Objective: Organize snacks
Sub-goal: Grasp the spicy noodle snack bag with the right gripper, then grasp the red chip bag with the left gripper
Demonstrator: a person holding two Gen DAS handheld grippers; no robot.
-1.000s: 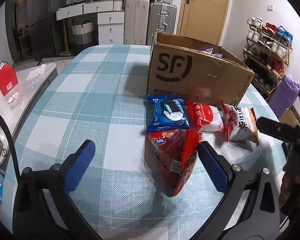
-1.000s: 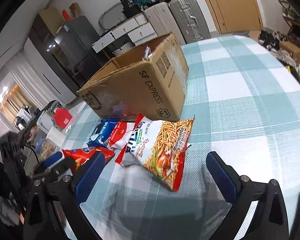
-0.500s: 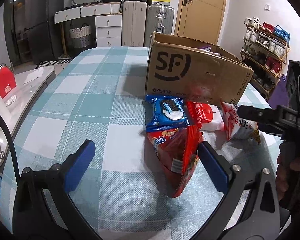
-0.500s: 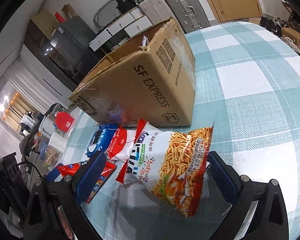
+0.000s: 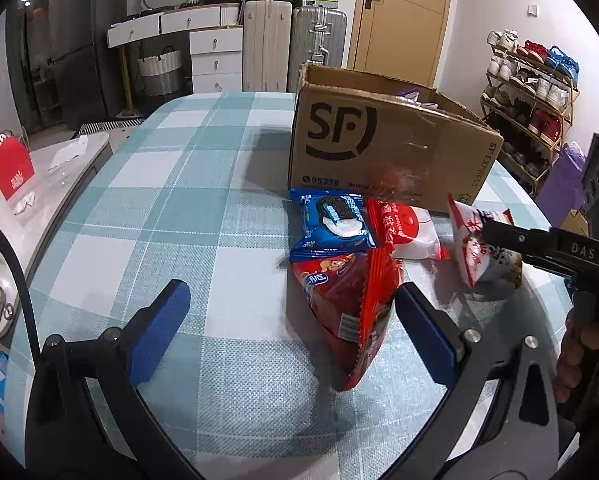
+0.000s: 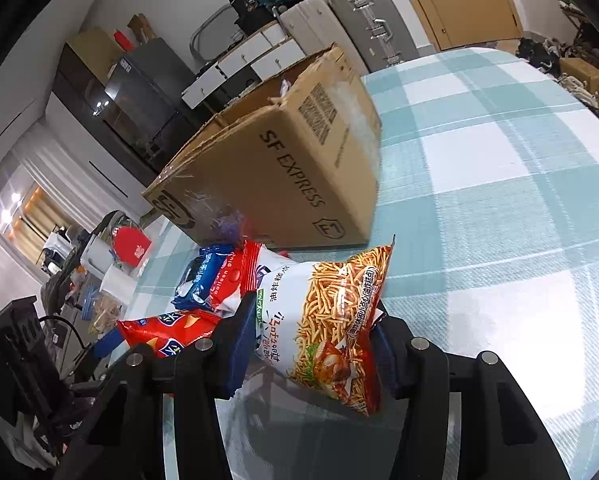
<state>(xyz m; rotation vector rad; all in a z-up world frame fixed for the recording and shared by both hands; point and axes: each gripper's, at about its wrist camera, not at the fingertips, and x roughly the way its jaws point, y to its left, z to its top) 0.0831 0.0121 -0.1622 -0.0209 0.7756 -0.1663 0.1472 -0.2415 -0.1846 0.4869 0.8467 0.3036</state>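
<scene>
The right gripper point(image 6: 313, 350) is closing its black jaws with blue pads on a white and orange bag of fried noodle sticks point(image 6: 331, 320), and the pads already press on both sides of the bag. This bag stands a little raised at its front end, just in front of the corner of an open brown cardboard box with black SF EXPRESS letters point(image 6: 299, 176). The box sits on a table covered with a teal and white checked cloth point(image 6: 499, 208). The left gripper point(image 5: 291, 328) hangs with its jaws wide apart and grasps nothing; its blue pads are on both sides of a shiny red snack bag with a cartoon face point(image 5: 347, 300), but they do not touch it. Behind the red bag lie a blue packet of chocolate sandwich cookies point(image 5: 331, 220) and a red and white snack packet point(image 5: 407, 232), side by side and touching, both close to the front wall of the box. In the left wrist view, part of a person's hand point(image 5: 583, 356) shows at the right edge, under the black body of the right gripper. Inside the box something purple is visible, but I cannot tell what it is.
</scene>
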